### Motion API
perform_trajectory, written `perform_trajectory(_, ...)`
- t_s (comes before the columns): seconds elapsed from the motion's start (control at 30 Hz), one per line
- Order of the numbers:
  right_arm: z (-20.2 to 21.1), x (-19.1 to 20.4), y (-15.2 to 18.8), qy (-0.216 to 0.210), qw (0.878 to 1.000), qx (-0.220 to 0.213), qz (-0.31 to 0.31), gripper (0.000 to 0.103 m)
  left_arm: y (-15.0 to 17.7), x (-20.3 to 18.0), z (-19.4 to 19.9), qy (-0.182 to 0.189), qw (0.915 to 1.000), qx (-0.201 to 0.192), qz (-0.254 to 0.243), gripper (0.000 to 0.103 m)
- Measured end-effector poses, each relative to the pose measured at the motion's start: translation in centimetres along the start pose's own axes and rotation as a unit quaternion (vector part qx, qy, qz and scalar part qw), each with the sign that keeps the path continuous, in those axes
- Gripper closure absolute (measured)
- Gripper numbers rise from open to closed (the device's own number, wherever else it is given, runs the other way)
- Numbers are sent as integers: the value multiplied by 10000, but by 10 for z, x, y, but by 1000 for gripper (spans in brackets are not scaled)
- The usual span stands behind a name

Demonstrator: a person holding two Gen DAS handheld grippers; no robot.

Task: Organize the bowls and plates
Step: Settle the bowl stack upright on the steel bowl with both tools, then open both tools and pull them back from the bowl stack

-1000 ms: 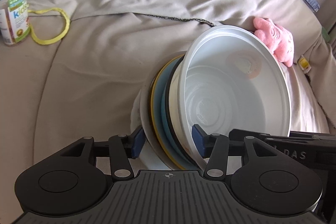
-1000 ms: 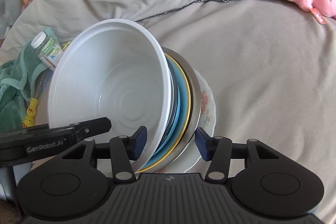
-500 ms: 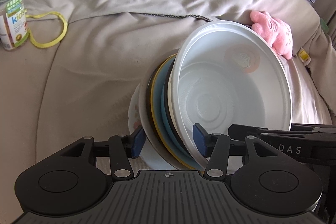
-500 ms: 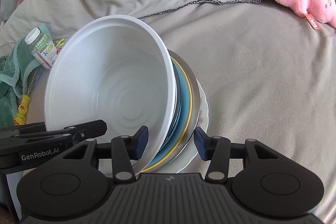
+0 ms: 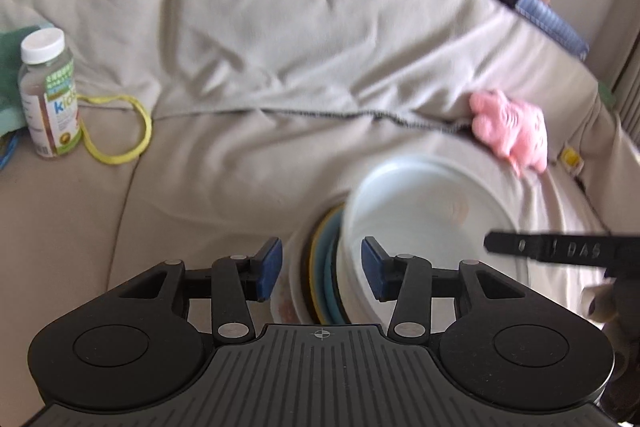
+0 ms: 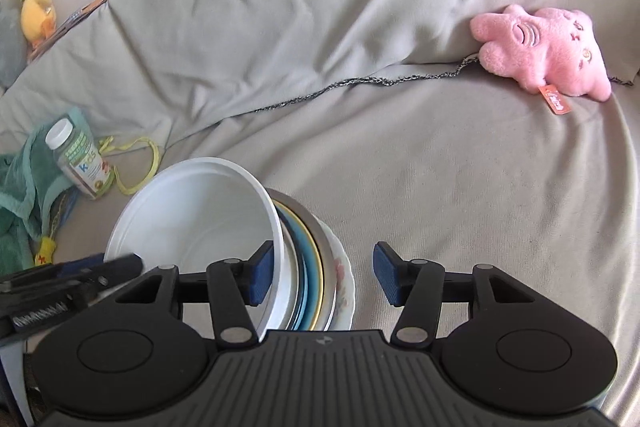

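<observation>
Both grippers have risen from the stacked dishes, left jaws closing, right opening, none gripping; bottle reads "kids".

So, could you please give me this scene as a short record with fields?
surface: sofa
plates: stacked on edge, tilted
bowl: white, at the front of the plates
left gripper: jaws closing, stack between them, contact unclear
right gripper: jaws opening, astride the stack, outer pad clear of it
others: bottle, pink toy
</observation>
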State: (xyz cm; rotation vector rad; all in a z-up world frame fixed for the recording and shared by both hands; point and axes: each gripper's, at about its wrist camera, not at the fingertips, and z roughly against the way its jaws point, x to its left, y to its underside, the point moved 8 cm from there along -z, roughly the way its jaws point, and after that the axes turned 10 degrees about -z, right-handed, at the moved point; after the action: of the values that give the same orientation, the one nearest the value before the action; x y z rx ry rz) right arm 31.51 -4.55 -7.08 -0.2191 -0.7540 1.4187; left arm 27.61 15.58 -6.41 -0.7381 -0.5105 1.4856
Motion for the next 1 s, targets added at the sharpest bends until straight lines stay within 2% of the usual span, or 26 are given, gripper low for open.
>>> perform_trajectory(0.07, -5, -4, 0, 23, 10000, 35, -83, 50, -6, 5, 0, 96, 9997, -154, 174, 54)
perform_trajectory(0.2, -14, -5, 3, 62, 9999, 60, -106, 50, -10, 8, -7, 150, 9993, -217, 282, 52)
perform_trajectory(0.47, -15, -3, 9, 83, 9999, 82, -30, 50, -9, -1, -1, 30, 9995, -316, 56, 57)
perform_trajectory(0.63, 0, 5, 12, 82, 9997, -172, 179, 50, -4, -6, 11, 72, 9992, -405, 13, 57)
perform_trajectory(0.77, 27, 12, 21, -98, 9977, -576, 352, 50, 10, -9, 43, -64, 9965, -836, -14, 57)
perform_trajectory(0.9, 53, 17, 42, -324, 9940, -878, 566, 50, 38, -28, 69, -200, 9913, -1275, -256, 57)
perform_trajectory(1.0, 68, 12, 66, -485, 9914, -1048, 610, 50, 70, -50, 70, -192, 9920, -1190, -388, 57)
